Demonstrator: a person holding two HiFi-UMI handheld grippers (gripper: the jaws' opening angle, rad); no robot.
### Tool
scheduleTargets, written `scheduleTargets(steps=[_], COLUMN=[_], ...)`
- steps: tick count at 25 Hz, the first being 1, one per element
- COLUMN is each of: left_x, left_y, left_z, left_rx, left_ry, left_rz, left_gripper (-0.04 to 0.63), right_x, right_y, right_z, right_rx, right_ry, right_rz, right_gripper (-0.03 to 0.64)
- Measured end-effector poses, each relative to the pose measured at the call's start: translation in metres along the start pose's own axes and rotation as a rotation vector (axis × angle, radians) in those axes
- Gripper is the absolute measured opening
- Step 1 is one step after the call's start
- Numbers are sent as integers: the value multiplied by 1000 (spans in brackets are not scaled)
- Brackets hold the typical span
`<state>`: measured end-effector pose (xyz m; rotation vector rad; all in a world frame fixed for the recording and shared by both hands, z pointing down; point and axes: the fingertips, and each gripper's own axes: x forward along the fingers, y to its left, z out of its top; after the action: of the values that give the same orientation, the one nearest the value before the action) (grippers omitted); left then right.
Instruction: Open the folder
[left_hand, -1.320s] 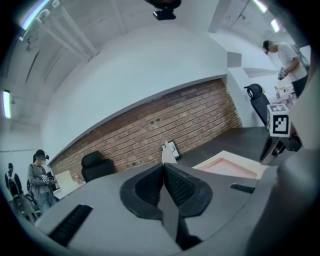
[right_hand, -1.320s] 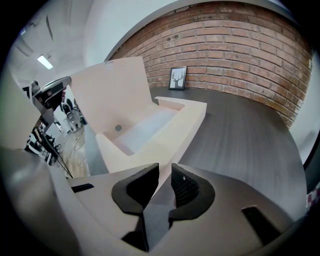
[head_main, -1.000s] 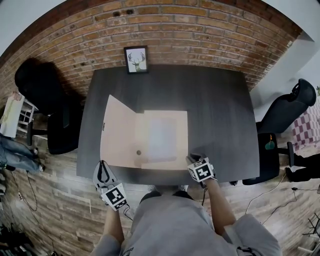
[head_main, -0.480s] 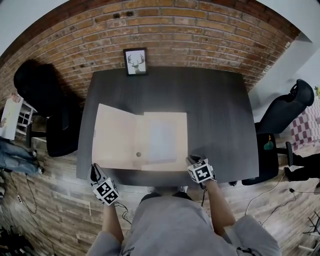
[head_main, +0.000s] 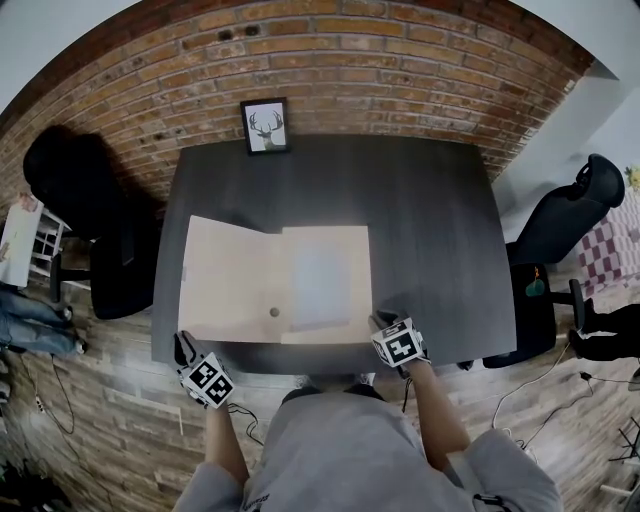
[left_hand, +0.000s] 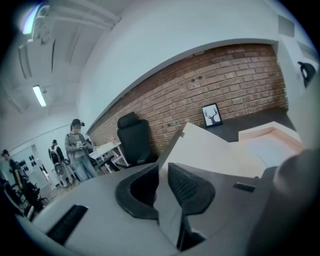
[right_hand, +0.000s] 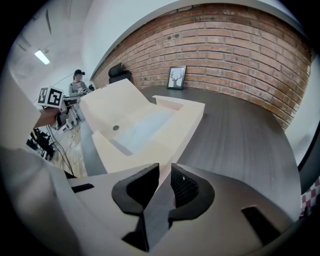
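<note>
Folder (head_main: 322, 280) lies spread on the desk (head_main: 430, 220), spine running away from the person. Its cover (head_main: 228, 280) is laid out just ahead of the left gripper (left_hand: 163, 172), the nearer one. Those jaws have just been opening, nothing pinched between them. The right gripper (right_hand: 163, 172) jaws seem clamped on the folder's near corner.

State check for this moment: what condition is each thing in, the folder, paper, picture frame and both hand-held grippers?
Folder: open, cover swung out to the left.
Paper: lying flat inside the folder.
Picture frame: standing upright.
Left hand-held gripper: jaws just been opening, slightly apart; cover's edge in the gap, not pinched.
Right hand-held gripper: narrow gap, tips at the folder's near corner; grip unclear.
</note>
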<state>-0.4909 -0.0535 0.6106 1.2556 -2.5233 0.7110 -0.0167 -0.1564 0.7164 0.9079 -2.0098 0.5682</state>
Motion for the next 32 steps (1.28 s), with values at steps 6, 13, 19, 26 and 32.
scheduleTargets(steps=[6, 13, 19, 26, 32], left_x=[-1, -15, -36, -72, -113], left_y=[5, -18, -32, -63, -112], left_z=[17, 65, 121, 187, 239], left_rx=[51, 109, 115, 35, -65], left_ry=[-41, -169, -297, -410, -491], left_rz=[36, -33, -87, -226, -448], left_gripper=[11, 5, 5, 5, 5], right_x=[1, 0, -14, -66, -151], right_y=[0, 1, 7, 6, 17], right_z=[0, 1, 28, 107, 189], right_rx=[-1, 4, 8, -4, -44], right_ry=[-8, 2, -86, -323, -639], right_rz=[6, 0, -7, -65, -136], right_gripper=[46, 44, 25, 9, 6])
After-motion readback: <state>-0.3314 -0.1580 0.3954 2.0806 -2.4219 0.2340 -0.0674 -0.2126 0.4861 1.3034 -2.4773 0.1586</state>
